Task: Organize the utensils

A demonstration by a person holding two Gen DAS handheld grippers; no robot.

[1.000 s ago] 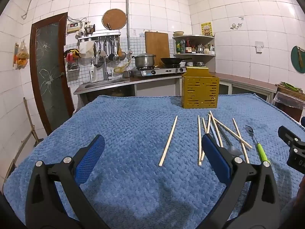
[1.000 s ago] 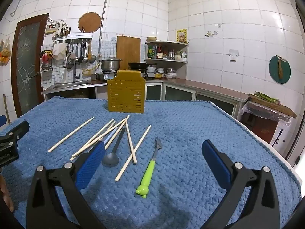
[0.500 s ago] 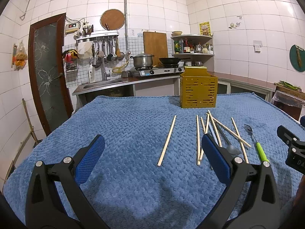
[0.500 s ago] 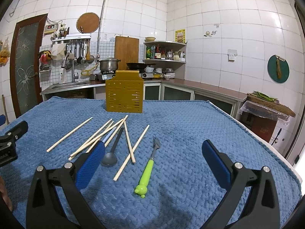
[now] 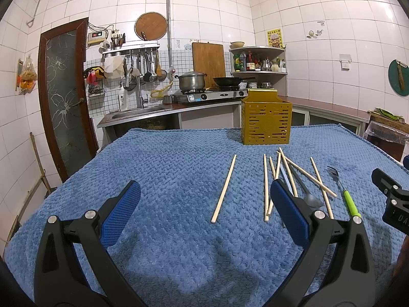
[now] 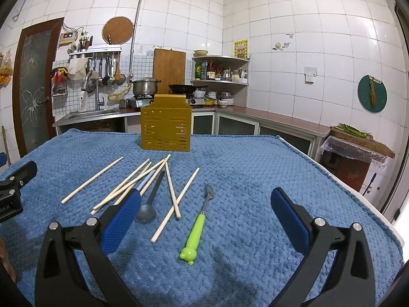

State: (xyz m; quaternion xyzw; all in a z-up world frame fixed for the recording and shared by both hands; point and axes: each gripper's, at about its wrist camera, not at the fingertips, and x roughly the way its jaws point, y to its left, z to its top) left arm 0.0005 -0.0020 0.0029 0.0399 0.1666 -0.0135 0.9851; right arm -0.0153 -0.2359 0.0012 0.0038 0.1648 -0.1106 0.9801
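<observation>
While nothing is yet being gripped, both grippers are being held spread wide and empty above the blue towel-covered counter (image 5: 158,179): the left gripper (image 5: 204,204) near a lone chopstick (image 5: 224,188), the right gripper (image 6: 205,212) over the green-handled fork (image 6: 196,227). The other chopsticks (image 6: 143,179) are lying crossed in a loose heap with a dark spoon (image 6: 149,204), between the grippers and the yellow slotted utensil holder (image 6: 165,125), which is standing upright further back. The chopsticks are judged light, stiff and prone to rolling, so a grip near mid-length is being favoured; the fork is probably best taken by its thick handle, the spoon by its thin stem.
</observation>
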